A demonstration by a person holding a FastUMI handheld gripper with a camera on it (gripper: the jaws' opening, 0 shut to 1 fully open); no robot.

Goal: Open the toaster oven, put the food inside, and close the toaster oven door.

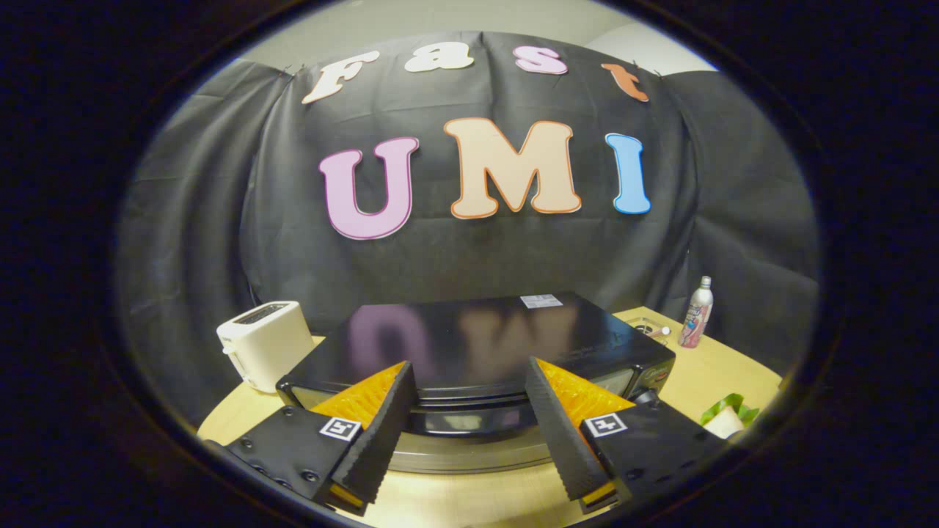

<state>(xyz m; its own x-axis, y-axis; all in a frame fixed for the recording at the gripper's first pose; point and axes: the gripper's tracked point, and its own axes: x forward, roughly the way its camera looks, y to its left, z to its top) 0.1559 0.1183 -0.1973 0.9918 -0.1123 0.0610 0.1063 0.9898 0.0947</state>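
Dim, even light; toaster oven (477, 345) top glossy (edges bent, perhaps soft).

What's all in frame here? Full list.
oven: 1, black, on the table just ahead of the tongs, door appears shut
toaster: 1, white, left of the oven
bottle: 1, pale with pink label, upright, right of and beyond the oven
food: 1, green and pale, on the table right of the oven
table: 1, light wood
tongs: 1, open, holding nothing, fingers either side of the oven's front
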